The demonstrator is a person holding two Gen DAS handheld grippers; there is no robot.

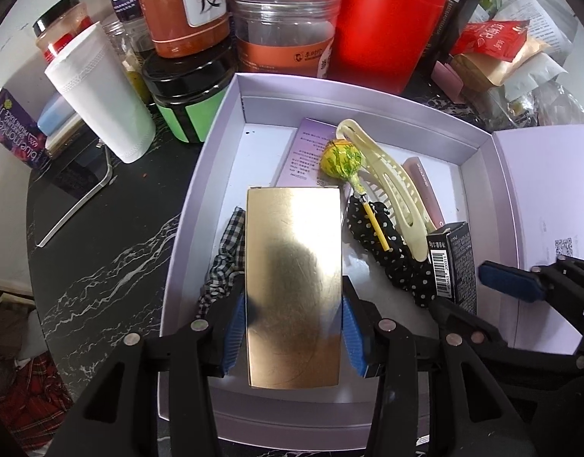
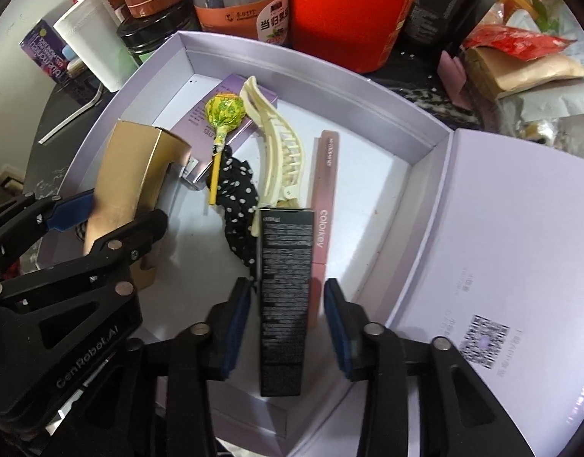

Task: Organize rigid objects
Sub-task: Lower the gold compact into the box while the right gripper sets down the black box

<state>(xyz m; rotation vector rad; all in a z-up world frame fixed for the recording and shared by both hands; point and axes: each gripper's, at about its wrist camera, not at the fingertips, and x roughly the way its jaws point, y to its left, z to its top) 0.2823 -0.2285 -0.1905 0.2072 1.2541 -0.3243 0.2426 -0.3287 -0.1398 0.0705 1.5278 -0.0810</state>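
The tall glossy gold cardboard carton (image 1: 293, 285) stands upright at the near-left corner of the shallow lilac gift box (image 1: 360, 97); the left gripper (image 1: 293, 327) has its blue pads against both side faces, apparently clamped, likely steadying it while it is seated. The slim black printed carton (image 2: 286, 297) stands upright at the box's near edge between the fingers of the right gripper (image 2: 288, 327); gaps show on both sides, so it is released. Also inside: cream plastic hair claw (image 2: 278, 144), yellow-wrapped lollipop (image 2: 223, 108), black polka-dot scrunchie (image 2: 238, 194), checked fabric scrunchie (image 1: 225, 251), pink "colorkey" stick box (image 2: 324, 198), purple leaflet box (image 1: 303, 152). Jars crowd the black marble worktop's (image 1: 112, 266) far edge.
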